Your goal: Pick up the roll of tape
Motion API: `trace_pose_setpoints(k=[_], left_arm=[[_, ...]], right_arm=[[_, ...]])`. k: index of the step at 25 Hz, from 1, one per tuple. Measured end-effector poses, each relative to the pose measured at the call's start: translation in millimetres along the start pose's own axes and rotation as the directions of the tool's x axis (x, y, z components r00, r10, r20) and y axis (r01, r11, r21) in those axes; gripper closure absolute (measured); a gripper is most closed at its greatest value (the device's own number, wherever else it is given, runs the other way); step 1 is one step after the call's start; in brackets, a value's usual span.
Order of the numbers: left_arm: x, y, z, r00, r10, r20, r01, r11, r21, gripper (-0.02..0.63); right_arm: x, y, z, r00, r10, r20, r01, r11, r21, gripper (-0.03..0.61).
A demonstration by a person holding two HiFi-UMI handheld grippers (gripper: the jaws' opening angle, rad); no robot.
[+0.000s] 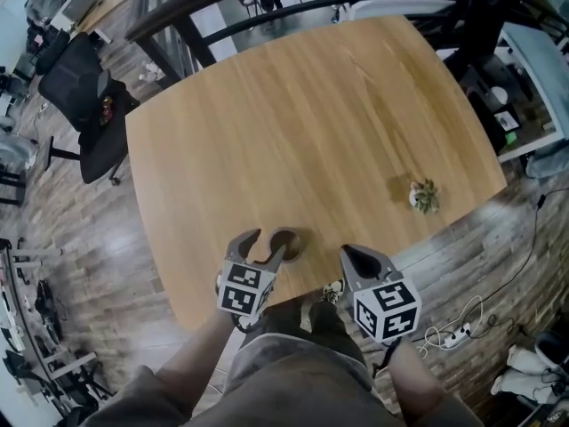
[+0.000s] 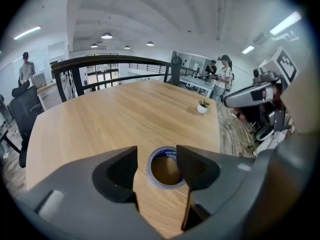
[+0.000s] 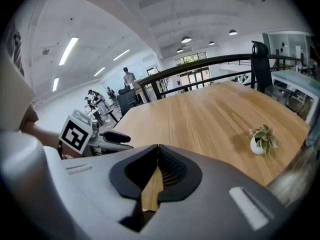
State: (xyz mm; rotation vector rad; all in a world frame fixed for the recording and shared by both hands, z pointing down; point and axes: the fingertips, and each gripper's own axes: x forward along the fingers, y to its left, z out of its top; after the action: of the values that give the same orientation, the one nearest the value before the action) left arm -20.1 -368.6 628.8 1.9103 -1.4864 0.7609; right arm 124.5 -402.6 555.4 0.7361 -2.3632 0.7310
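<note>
Tape (image 2: 168, 153) lies flat just ahead of the left gripper's (image 2: 156, 156) wide-open jaws; the right gripper (image 3: 156, 151), jaws closed and empty, is farther away.

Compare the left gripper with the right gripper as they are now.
The left gripper has its fingers apart; the right gripper has them together. The left gripper has the roll of tape at its fingertips; the right gripper holds nothing. Both sit at the table's near edge.
</note>
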Motion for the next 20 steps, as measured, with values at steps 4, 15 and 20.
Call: trace_pose_setpoints(k=[4,15,20], left_arm=[[17,2,-16,0.999,0.008,-0.034,-0.008,1.0,-0.009,0.374],[50,3,-48,0.989,-0.028,-0.143,0.031,0.999,0.014,0.413],[61,8,-57,0.983,-0.016,-0.184,0.022,0.999,0.034,0.476]], right_arm=[[8,-1,-3,1.0,0.014,-0.012,-0.014,1.0,0.014,0.568],[27,-8,-15,0.998,0.026,-0.052,-0.026,1.0,-0.001,0.568],[28,-9,-16,0.998,0.016,-0.058,-0.016,1.0,0.006,0.568]])
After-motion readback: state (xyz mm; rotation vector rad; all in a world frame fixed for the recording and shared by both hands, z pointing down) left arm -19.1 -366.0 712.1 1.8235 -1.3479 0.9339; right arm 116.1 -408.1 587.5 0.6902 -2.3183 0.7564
